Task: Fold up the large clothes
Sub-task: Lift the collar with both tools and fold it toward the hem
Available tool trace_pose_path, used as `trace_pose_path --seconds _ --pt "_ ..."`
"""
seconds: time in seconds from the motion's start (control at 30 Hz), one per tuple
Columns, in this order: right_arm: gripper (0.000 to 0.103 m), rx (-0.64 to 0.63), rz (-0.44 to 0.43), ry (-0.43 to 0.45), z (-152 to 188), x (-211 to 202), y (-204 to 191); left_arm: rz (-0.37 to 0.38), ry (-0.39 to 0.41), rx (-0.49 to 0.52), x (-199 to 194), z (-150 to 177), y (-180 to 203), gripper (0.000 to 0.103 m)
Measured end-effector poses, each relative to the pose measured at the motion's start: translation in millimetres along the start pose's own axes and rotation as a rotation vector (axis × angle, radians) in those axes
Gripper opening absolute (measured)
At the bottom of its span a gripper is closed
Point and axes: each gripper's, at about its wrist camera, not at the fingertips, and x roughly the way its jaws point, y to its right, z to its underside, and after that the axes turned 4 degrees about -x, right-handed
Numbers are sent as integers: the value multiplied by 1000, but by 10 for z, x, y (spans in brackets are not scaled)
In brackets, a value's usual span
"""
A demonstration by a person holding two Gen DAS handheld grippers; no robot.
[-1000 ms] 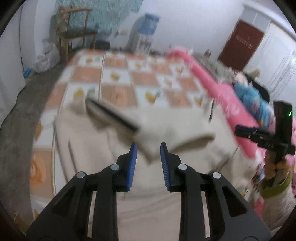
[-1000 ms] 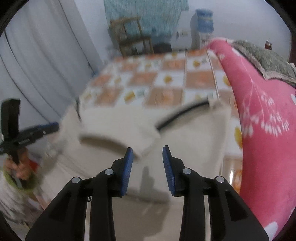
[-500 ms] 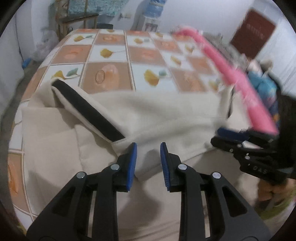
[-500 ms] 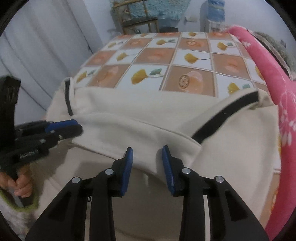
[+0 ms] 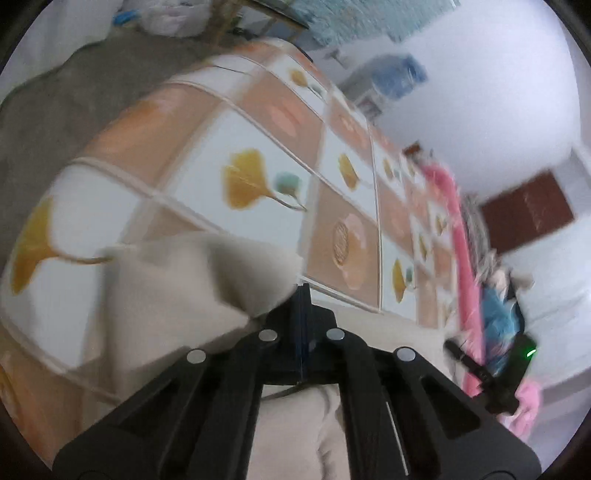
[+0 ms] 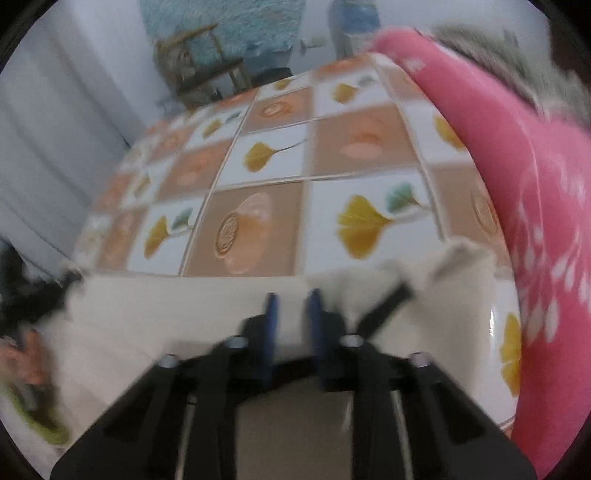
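Observation:
A large cream garment (image 5: 177,295) with black trim lies on a bed with a tiled leaf-pattern sheet (image 5: 258,177). My left gripper (image 5: 303,295) is shut on a bunched fold of the cream fabric at its left edge. In the right wrist view the garment (image 6: 184,306) spreads under my right gripper (image 6: 291,299), whose blue pads (image 6: 271,306) stand apart over the cloth's far edge. A black trim strip (image 6: 384,306) lies just right of it. Both views are blurred.
A pink blanket (image 6: 535,184) runs along the right side of the bed, also in the left wrist view (image 5: 458,229). The other gripper shows at the right (image 5: 498,376). A chair (image 6: 199,51) and water dispenser (image 6: 354,26) stand beyond the bed.
My left gripper has closed on the cream fabric and tilted left. My right gripper has moved forward to the garment's far edge, its fingers a little closer together.

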Motion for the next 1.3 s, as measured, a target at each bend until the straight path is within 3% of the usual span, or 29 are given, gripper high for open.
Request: trace_pose_path --seconds 0.13,0.2,0.23,0.33,0.4,0.47,0.5,0.53,0.57,0.63,0.7,0.73,0.8,0.9,0.97,1.07,1.1,1.2,1.3 --pt "4 93 34 58 -66 -196 244 -43 96 55 -249 -62 94 2" --pt "10 96 80 98 -121 -297 205 -76 158 83 -361 -88 199 10" --pt "11 81 101 122 -152 -337 140 -91 182 99 -409 -102 266 19" --pt "21 6 92 138 -233 -301 -64 -75 177 180 -364 -117 465 24" --pt "25 -55 113 113 -239 -177 -205 -67 123 220 -237 -46 521 26" --pt "26 -93 163 63 -206 0 -219 -137 39 234 -10 9 495 26" --pt "26 -99 198 45 -189 40 -182 -188 24 236 77 36 445 21" --pt "22 -104 219 35 -170 73 -149 -199 41 226 53 55 403 9" --pt "21 -99 211 43 -142 46 -115 -194 46 207 7 43 374 6" --pt "21 -74 250 64 -116 -108 -103 -177 68 164 -149 34 342 6" --pt "26 -81 285 112 -90 -333 -192 -221 148 227 -347 87 489 16" --pt "28 -86 265 127 -78 -396 -237 -217 184 271 -439 147 596 25" --pt "32 -106 169 146 -50 -498 -394 -155 182 350 -481 260 797 30" --pt "39 -199 33 116 74 -440 -788 -82 109 475 -337 511 1128 34" --pt "40 -254 -16 75 166 -262 -1001 -82 51 549 -124 735 1287 37" --pt "42 -288 16 -18 327 114 -1116 -201 -34 580 298 983 1245 38" --pt "42 -287 25 -8 353 143 -1116 -238 -32 589 387 1039 1194 38" --pt "43 -271 54 0 378 -5 -1160 -257 16 620 210 1130 1237 38" --pt "44 -293 27 56 482 -319 -1257 -196 75 666 -86 1226 1346 41"
